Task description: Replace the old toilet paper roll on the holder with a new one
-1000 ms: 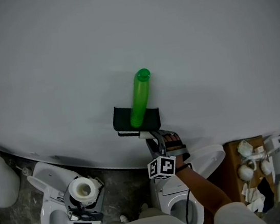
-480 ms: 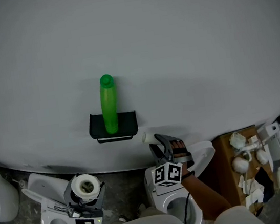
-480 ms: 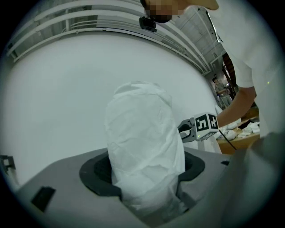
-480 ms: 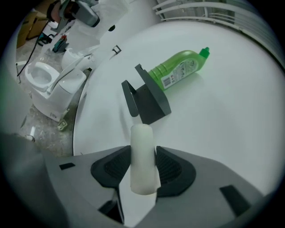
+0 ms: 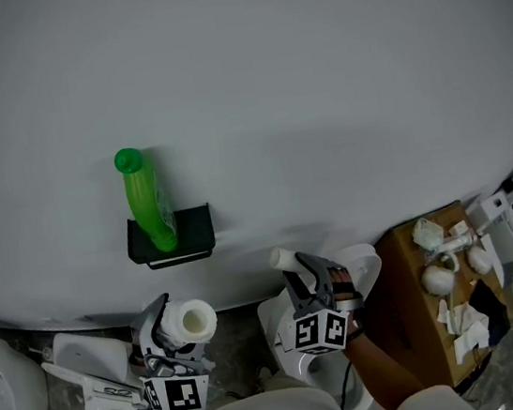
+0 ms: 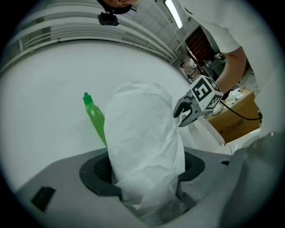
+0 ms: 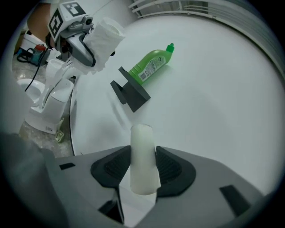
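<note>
Left tongs pinched a full toilet paper roll, right tongs a bare white tube; green bottle label illegible.

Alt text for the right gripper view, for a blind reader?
The right gripper clamps a bare white tube. Beyond, a green bottle rests on a black holder on a white surface; upper left, the left gripper holds a paper roll.

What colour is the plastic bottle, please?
The bottle is bright green; the right gripper view shows it best.
</note>
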